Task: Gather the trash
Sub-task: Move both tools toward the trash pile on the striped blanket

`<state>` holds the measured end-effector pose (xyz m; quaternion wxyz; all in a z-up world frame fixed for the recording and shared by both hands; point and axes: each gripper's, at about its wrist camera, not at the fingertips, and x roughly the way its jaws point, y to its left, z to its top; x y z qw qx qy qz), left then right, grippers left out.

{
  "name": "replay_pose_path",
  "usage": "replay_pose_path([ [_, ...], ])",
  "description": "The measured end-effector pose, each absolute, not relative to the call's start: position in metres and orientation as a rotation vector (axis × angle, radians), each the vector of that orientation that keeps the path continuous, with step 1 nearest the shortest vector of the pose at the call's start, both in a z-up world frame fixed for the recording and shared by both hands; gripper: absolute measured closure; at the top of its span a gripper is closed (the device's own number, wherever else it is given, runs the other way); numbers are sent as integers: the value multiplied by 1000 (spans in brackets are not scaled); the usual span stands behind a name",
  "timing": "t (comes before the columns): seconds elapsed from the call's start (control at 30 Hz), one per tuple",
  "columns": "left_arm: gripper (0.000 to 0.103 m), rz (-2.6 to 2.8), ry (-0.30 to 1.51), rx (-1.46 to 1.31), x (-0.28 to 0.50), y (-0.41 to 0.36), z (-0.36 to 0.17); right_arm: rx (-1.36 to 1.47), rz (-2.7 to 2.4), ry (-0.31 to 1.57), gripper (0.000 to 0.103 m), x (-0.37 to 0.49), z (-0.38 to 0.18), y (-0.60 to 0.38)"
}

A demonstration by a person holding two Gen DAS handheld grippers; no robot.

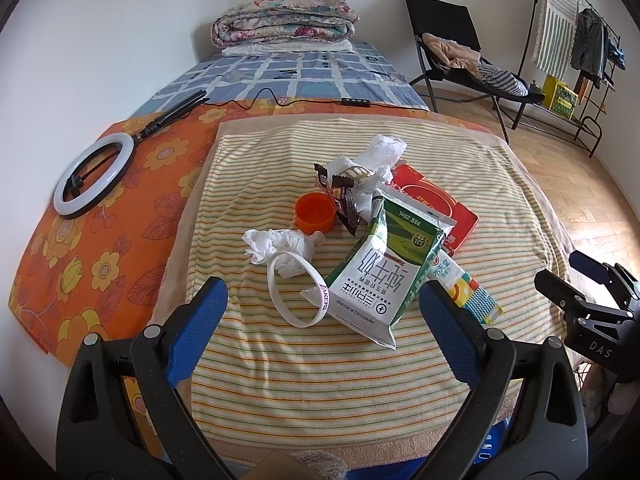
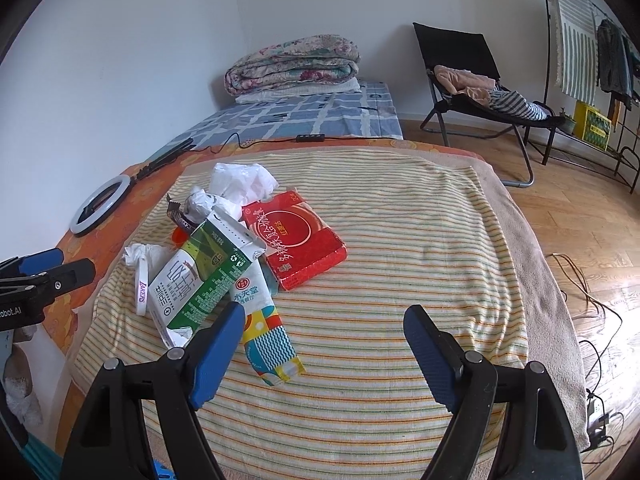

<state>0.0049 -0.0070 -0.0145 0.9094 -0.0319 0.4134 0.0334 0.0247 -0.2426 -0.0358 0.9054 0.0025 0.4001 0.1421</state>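
Observation:
A pile of trash lies on a striped towel (image 1: 320,380) on the bed. A green and white milk carton (image 1: 384,276) (image 2: 200,276) lies flattened over a red box (image 1: 440,204) (image 2: 296,236) and a colourful paper packet (image 1: 472,292) (image 2: 268,336). Beside them sit an orange cap (image 1: 315,213), a brown wrapper (image 1: 340,196), crumpled tissues (image 1: 280,248) (image 2: 240,180) and a white wristband (image 1: 298,294) (image 2: 142,288). My left gripper (image 1: 322,304) hangs open just short of the wristband and carton. My right gripper (image 2: 324,324) stands open over bare towel, right of the packet.
A ring light (image 1: 94,174) and its cable lie on the orange floral sheet (image 1: 100,260) at the left. Folded quilts (image 1: 286,20) sit at the bed's far end. A black chair (image 2: 472,92) with clothes and a clothes rack (image 2: 592,80) stand on the wooden floor at the right.

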Motion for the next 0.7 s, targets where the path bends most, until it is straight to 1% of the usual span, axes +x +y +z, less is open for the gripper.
replay_pose_path([
  [0.27, 5, 70, 856, -64, 6, -9, -15, -37, 287, 841, 19, 27, -33, -243],
  [0.37, 5, 69, 856, -62, 6, -11, -15, -37, 287, 852, 17, 28, -32, -244],
  [0.63, 5, 56, 871, -44, 7, -16, -19, -36, 295, 869, 14, 31, -34, -245],
  [0.7, 5, 51, 883, -44, 8, -13, -23, -49, 287, 866, 9, 31, -34, -244],
])
